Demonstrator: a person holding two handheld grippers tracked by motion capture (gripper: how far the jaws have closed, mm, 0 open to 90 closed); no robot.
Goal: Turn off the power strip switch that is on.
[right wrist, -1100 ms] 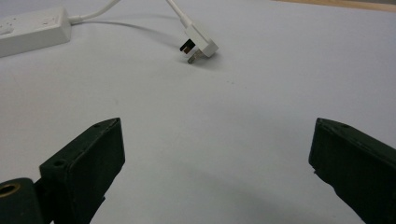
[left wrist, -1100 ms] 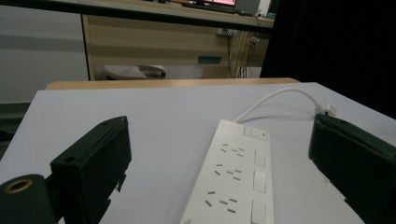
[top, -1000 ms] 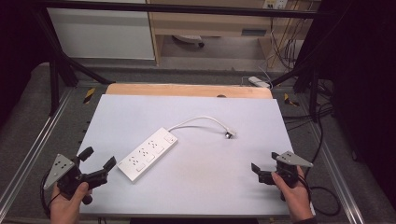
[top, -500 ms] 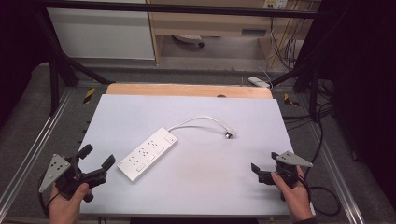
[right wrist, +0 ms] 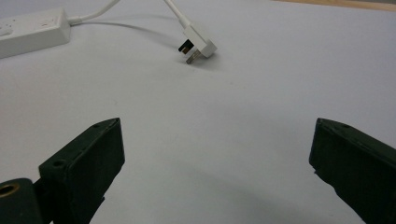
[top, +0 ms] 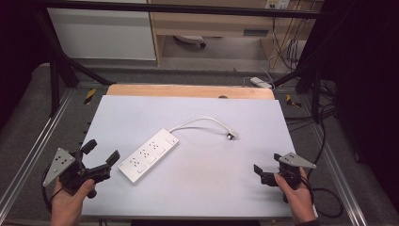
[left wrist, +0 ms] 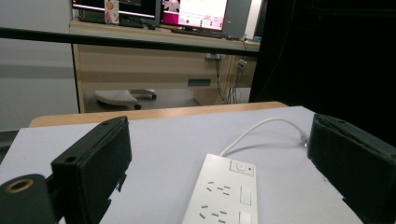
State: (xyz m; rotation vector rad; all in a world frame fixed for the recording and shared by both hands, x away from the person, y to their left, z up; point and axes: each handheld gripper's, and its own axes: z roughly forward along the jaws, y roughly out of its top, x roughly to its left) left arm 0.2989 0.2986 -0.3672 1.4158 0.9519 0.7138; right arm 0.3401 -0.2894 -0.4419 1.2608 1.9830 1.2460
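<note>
**Two grippers wait at the near edge, power strip between them**

Pale lavender covers the table (top: pixel 197 188), with a strip of bare wood along its far edge and dark metal framing on either side.

At the near left corner, the left gripper (top: pixel 99 159) sits in the person's left hand (top: pixel 70 200), jaws spread wide and holding nothing. It points toward the white power strip (top: pixel 148 155), which lies just beside it, flat on the table, running diagonally from near-left to far-right. In the left gripper view the power strip (left wrist: pixel 224 193) appears between the two open jaws, socket face up, a switch at its far end.

From that far end a white cord (top: pixel 200 122) arcs rightward across the middle of the table and ends in a plug (top: pixel 230 136) lying loose on the surface.

At the near right, the right gripper (top: pixel 261 173) is held in the right hand (top: pixel 294 197), jaws likewise apart and empty. In the right gripper view the plug (right wrist: pixel 198 50) lies ahead, well apart from the jaws.
</note>
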